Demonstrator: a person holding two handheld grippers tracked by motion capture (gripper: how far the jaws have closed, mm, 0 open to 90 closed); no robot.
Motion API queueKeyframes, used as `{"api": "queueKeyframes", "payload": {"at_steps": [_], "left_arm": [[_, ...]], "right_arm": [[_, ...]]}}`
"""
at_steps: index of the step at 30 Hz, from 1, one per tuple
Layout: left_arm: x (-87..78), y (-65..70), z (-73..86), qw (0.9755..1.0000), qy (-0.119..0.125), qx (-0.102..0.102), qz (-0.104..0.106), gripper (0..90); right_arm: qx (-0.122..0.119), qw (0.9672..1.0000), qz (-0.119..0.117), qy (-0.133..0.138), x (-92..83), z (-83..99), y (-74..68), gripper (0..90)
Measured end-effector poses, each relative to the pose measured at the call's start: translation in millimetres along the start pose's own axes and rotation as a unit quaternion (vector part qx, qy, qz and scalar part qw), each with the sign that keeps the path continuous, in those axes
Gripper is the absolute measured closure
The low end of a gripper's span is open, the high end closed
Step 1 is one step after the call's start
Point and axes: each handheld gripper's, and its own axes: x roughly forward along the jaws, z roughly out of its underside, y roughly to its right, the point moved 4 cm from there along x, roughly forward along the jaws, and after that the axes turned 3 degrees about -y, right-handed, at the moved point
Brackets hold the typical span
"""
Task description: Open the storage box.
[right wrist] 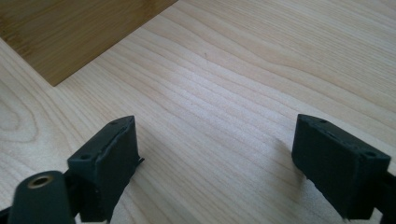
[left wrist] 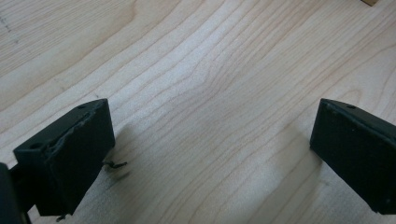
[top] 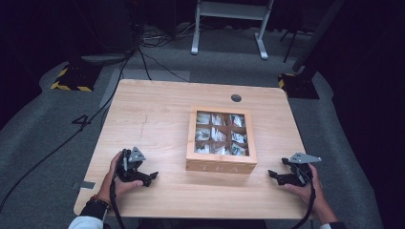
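A wooden tea box [top: 221, 139] with a glass lid and several compartments of tea bags sits at the middle of the light wood table [top: 157, 109]. My left gripper [top: 149, 178] rests on the table to the box's left, held by a hand, jaws wide apart with bare wood between them [left wrist: 212, 154]. My right gripper [top: 273, 175] rests to the box's right, also open, nothing between its jaws [right wrist: 215, 168]. A corner of the box's side [right wrist: 70, 32] shows at the upper left of the right gripper view.
A round cable hole [top: 236, 98] is near the table's far edge. Beyond the table stand a white desk frame [top: 229, 24], black stands with yellow-striped bases [top: 71, 78], and cables on the grey floor [top: 143, 57].
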Motion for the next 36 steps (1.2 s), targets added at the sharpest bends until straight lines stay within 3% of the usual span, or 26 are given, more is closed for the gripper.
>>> {"api": "queueKeyframes", "payload": {"at_steps": [8, 21, 31, 36], "left_arm": [[1.5, -1.5, -2.0, 1.0000, -0.001, 0.008, 0.005, 0.2], [1.2, -1.1, -1.7, 1.0000, -0.001, 0.005, 0.004, 0.3], [1.0, -0.9, -1.4, 1.0000, -0.001, 0.004, 0.004, 0.5], [1.0, -0.9, -1.4, 1.0000, -0.001, 0.004, 0.004, 0.5]], "right_arm": [[-0.012, 0.9998, -0.009, -0.012, -1.5, -6.1, -8.4, 18.4], [-0.050, 0.9974, -0.046, 0.024, -16.9, -40.4, -45.6, 25.2], [-0.076, 0.9943, -0.060, 0.043, -24.2, -58.1, -65.5, 34.6], [-0.079, 0.9938, -0.065, 0.045, -24.0, -62.6, -69.8, 38.4]]}}
